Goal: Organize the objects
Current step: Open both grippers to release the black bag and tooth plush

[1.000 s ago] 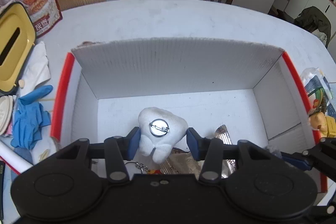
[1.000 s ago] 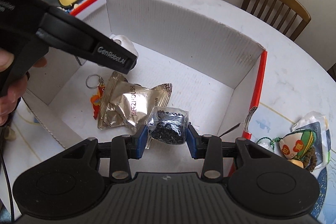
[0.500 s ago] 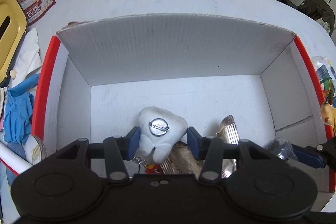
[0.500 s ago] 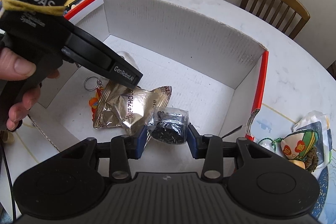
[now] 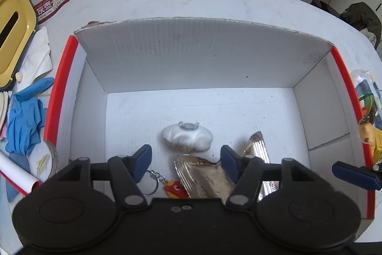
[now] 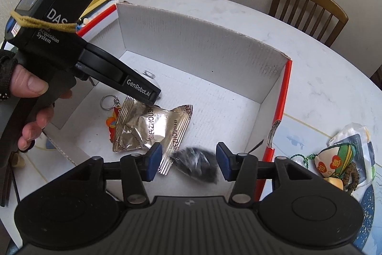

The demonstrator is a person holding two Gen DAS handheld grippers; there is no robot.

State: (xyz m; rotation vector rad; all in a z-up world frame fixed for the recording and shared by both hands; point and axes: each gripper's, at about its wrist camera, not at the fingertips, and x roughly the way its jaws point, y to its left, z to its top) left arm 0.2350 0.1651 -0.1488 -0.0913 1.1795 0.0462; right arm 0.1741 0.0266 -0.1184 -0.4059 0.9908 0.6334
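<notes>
Having just been opening, both tongs, left (image 5: 185, 159) and right (image 6: 188, 158), stood spread, pinching nothing. One white plush tooth (image 5: 187, 138) and one black-filled clear bag (image 6: 197, 163), earlier pinched, lay dropped inside the white corrugated box (image 5: 203, 59).

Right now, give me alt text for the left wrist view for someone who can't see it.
The open left claw hangs over a white box, a white plush lying free below it. A foil packet and keychain lie nearer the camera; blue gloves sit outside the box.

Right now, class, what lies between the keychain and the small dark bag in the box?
The gold foil packet lies between the keychain and the dark bag; the right wrist view shows it.
</notes>
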